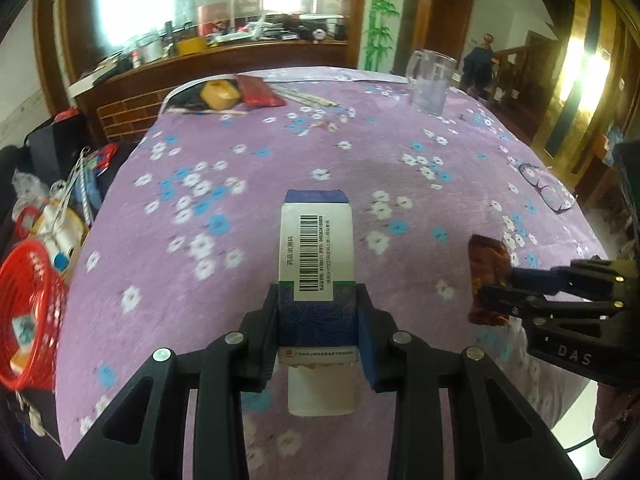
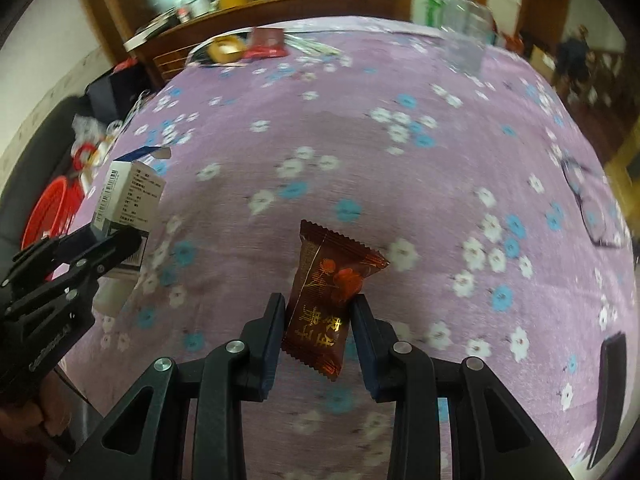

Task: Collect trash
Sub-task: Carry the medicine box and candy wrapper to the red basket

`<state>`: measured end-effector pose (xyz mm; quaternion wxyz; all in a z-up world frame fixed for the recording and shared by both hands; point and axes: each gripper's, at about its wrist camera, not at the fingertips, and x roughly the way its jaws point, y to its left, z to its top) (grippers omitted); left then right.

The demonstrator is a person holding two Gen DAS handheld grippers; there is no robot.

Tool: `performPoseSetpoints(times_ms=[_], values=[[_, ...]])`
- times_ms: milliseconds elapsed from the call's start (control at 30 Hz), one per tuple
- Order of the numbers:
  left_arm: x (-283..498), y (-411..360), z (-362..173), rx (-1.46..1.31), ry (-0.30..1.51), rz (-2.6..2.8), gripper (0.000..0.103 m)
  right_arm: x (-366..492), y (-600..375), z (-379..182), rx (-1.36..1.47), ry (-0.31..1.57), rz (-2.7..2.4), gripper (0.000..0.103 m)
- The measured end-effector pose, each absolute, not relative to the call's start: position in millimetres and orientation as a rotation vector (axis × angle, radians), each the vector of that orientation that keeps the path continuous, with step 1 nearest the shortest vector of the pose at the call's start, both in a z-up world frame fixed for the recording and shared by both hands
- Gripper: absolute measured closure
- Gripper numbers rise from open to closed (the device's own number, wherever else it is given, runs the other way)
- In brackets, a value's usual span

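Purple flowered cloth tabletop (image 1: pixel 304 152) below. Left claw (image 1: pixel 318 320) clamped on white-and-blue cardboard medicine box (image 1: pixel 316 248). Right claw (image 2: pixel 318 328) pinching dark red foil snack wrapper (image 2: pixel 328 292).

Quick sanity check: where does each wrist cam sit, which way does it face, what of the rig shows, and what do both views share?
Left wrist: sits behind the left tool, looking down and forward across the purple floral tablecloth; its fingers clamp a medicine box; right tool enters at right.
Right wrist: sits behind the right tool, same slant; its fingers clamp a brown candy wrapper; left tool and a hand at left.
Shared: tablecloth, box, wrapper, red basket, eyeglasses, glass mug.
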<state>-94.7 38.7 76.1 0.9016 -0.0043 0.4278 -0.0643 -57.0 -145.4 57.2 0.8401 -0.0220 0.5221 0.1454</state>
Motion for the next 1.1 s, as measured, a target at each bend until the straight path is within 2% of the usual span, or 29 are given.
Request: performPoseSetpoints(times_ms=[400,1100], values=[[-127,94,97,-0.040,0.821,-0.056,0.070,-72,-69,79,-0.146,1.045,0.394,0.066],[-140,152,124,-0.072,0.734,0.004,0.070,-79,2,110,-0.227,0.963,0.452,0.066]])
